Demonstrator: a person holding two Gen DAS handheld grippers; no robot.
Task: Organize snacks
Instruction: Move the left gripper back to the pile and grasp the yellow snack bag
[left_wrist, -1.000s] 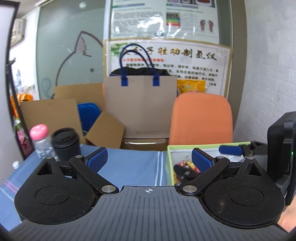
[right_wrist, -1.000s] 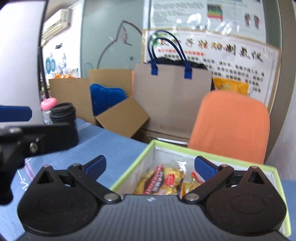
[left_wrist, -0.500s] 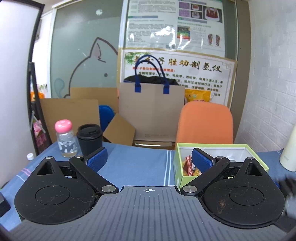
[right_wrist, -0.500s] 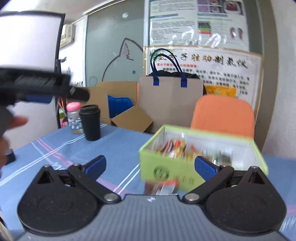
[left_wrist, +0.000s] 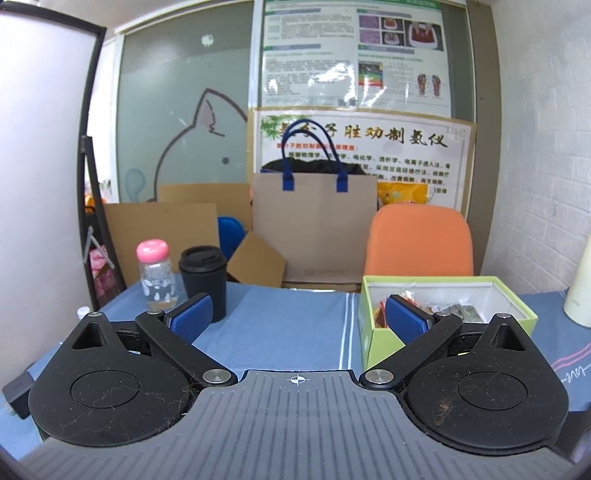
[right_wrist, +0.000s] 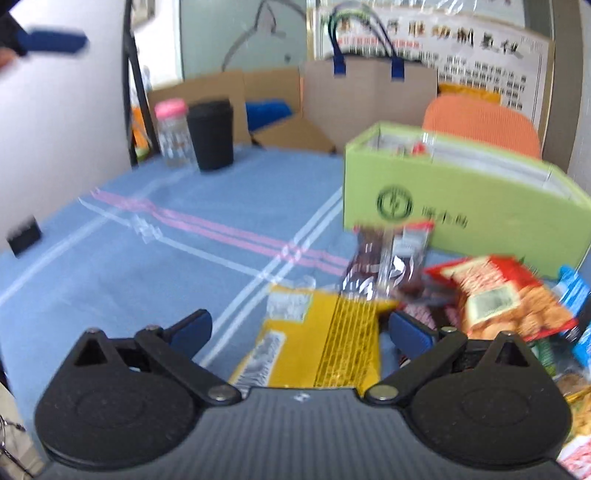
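A green box with several snack packets inside stands on the blue tablecloth; it also shows in the right wrist view. My left gripper is open and empty, held above the cloth left of the box. My right gripper is open and empty, low over a yellow packet. A dark red packet, a red cracker bag and a blue packet lie in front of the box.
A black cup and a pink-capped bottle stand at the far left of the table. A white bottle is at the right edge. An orange chair, a paper bag and cardboard boxes stand behind. A small black object lies at the left.
Both grippers have pulled back from the green box. The right one has dropped low toward the loose packets in front of the box; the left one now sees the whole table.
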